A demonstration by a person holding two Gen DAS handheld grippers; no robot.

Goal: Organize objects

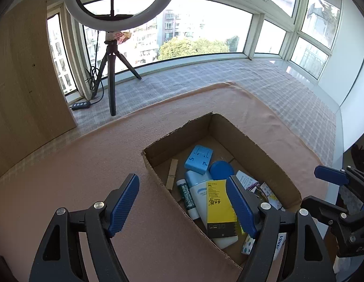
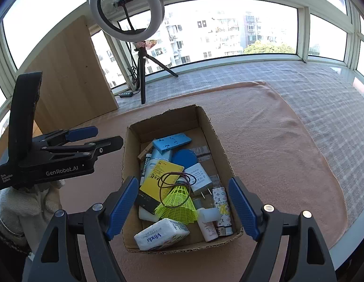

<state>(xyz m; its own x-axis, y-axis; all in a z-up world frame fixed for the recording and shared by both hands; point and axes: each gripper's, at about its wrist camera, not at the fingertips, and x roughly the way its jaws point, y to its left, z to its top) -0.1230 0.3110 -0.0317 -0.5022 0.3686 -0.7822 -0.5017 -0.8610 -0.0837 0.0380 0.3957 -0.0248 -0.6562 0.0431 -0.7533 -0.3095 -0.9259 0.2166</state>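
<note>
An open cardboard box [image 2: 213,127] sits on the pink cloth and holds several small items: a blue case [image 2: 171,142], a blue round lid [image 2: 184,158], a yellow card [image 2: 159,176], a neon shuttlecock [image 2: 179,203], a white charger [image 2: 200,178], a Vinda tissue pack [image 2: 160,235] and a wooden clothespin [image 1: 172,174]. The box also shows in the left wrist view [image 1: 243,138]. My right gripper [image 2: 184,208] is open and empty, above the box's near end. My left gripper [image 1: 183,205] is open and empty over the box's left wall; it shows in the right wrist view [image 2: 88,138].
A ring light on a black tripod [image 1: 112,75] stands on the checked cloth by the window, with a cable and remote [image 1: 80,105] beside it. A wooden panel [image 1: 24,75] stands at the left. The pink cloth [image 2: 275,145] stretches right of the box.
</note>
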